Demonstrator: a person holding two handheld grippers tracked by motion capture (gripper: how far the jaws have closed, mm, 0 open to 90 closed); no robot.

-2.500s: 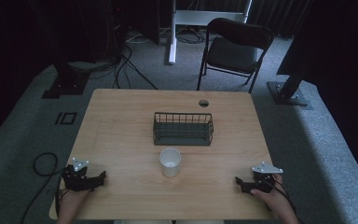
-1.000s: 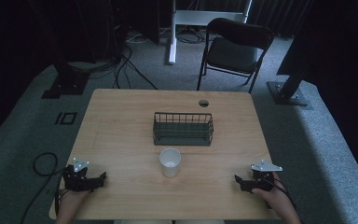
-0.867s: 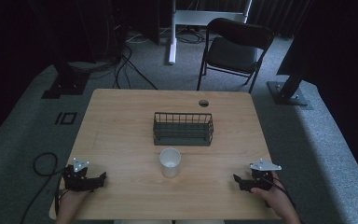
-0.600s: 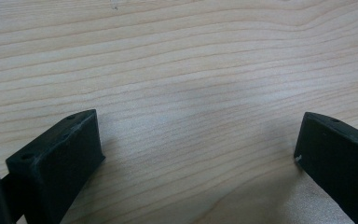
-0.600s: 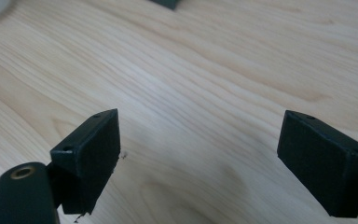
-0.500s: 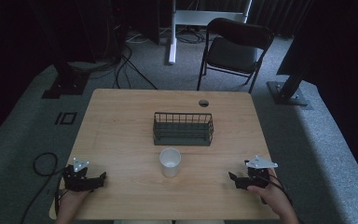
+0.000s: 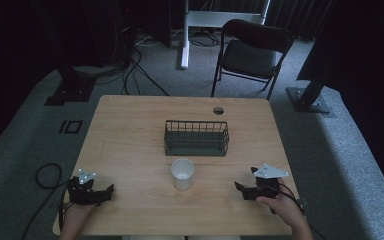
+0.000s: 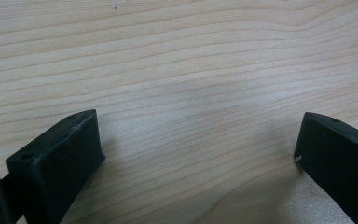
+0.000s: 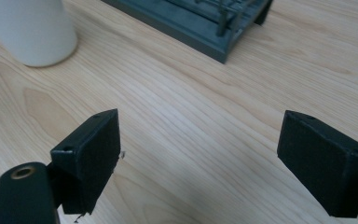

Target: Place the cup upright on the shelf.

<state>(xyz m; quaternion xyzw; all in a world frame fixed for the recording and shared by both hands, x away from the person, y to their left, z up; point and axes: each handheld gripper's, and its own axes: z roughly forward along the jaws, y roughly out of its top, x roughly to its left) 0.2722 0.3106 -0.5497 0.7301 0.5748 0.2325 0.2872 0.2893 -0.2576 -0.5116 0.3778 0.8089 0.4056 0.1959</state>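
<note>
The white, slightly tapered paper cup (image 7: 182, 173) stands upright near the front middle of the light wood-grain table (image 7: 130, 130), just in front of the dark wire rectangular basket (image 7: 196, 137) and apart from it; the basket appears to hold nothing. Judged from this layout, the work is at its start: the cup is untouched, nothing is gripped, and the approach, the grasp and any transfer toward the basket all remain to be done. The right gripper (image 7: 245, 190) rests low over the table to the right of the cup, well apart from it, with its jaws spread wide and pointed toward the cup; the right gripper view shows the cup's base (image 9: 30, 28) at upper left and a corner of the basket (image 9: 214, 23) beyond it, with bare wood between the jaws. The left gripper (image 7: 105, 192) sits at the front left corner, jaws also spread wide over bare wood, nothing between them. The table surface is smooth and matt, with a round cable hole (image 7: 218, 110) near its far edge. The table stands on grey carpet; a black folding chair (image 7: 252, 52) faces the far side, cables trail across the floor, and the surrounding room is dark.
</note>
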